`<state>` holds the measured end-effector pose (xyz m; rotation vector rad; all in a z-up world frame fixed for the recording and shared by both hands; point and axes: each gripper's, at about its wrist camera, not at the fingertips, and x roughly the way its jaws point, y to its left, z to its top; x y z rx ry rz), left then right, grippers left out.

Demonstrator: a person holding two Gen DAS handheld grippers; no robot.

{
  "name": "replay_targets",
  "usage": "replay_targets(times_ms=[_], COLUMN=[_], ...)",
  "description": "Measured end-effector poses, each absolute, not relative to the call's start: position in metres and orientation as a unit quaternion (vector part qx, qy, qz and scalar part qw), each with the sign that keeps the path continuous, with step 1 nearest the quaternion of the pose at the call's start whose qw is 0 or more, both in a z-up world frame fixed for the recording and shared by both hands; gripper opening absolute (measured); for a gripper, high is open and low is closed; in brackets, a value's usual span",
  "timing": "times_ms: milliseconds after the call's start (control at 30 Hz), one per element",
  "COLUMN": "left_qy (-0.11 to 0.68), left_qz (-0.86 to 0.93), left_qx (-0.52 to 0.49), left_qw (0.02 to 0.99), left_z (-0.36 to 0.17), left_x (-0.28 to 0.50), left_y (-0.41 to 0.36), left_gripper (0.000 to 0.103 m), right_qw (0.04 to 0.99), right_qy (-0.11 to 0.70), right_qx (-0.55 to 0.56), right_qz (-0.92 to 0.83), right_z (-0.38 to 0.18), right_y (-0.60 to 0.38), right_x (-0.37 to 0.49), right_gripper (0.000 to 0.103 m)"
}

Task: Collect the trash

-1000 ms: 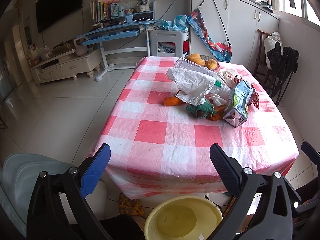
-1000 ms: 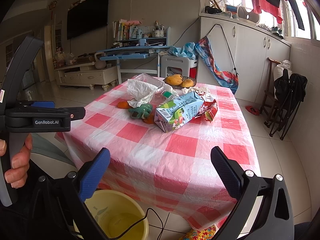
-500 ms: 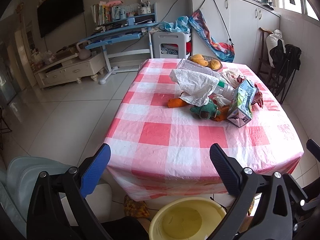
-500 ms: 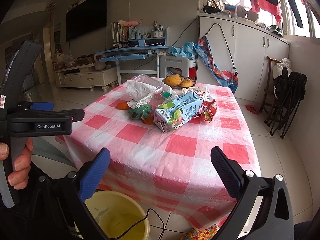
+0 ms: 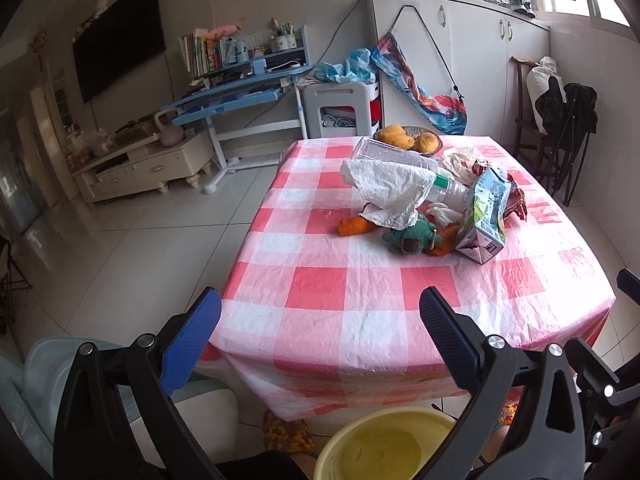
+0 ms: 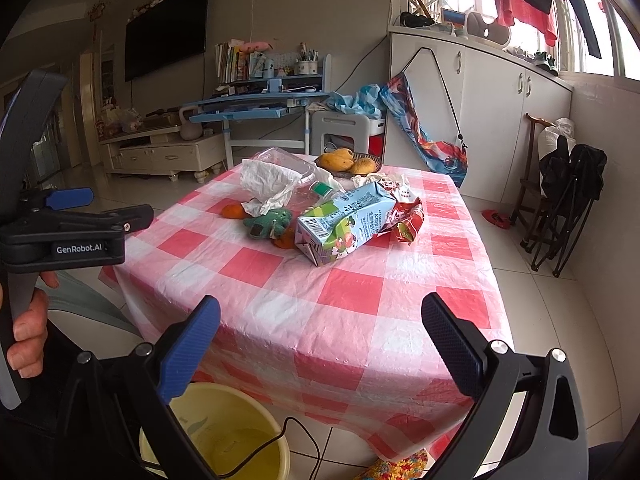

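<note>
Both tongs, left (image 5: 320, 312) and right (image 6: 320, 322), have perhaps neared the table (image 5: 360, 292), jaws apart.

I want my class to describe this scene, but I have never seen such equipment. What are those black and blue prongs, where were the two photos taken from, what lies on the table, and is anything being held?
A person holds two hand-operated grippers, each carrying a camera that looks along its fingers. One photo comes from the left gripper, the other from the right gripper. Both are open and hold nothing. On the checked tablecloth lie a drink carton, crumpled white paper, a clear plastic bottle, a red snack wrapper, a green knitted toy and a bowl of mangoes. A yellow bucket stands below.
</note>
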<state>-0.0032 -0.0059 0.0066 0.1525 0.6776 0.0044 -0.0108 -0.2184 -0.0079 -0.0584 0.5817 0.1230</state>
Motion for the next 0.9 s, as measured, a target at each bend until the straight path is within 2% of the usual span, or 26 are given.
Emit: replay_targets(times_ms=[900], left_qy=[0.363], left_qz=[0.006], left_qx=[0.038], left_qw=[0.931], left_z=[0.0], left_x=[0.004], left_y=[0.005], left_gripper=[0.096], right_qw=[0.954], right_qy=[0.29], right_qx=[-0.042], right_qz=[0.06], right_z=[-0.01], right_y=[-0.215], right_x=[-0.009], right_gripper=[0.097])
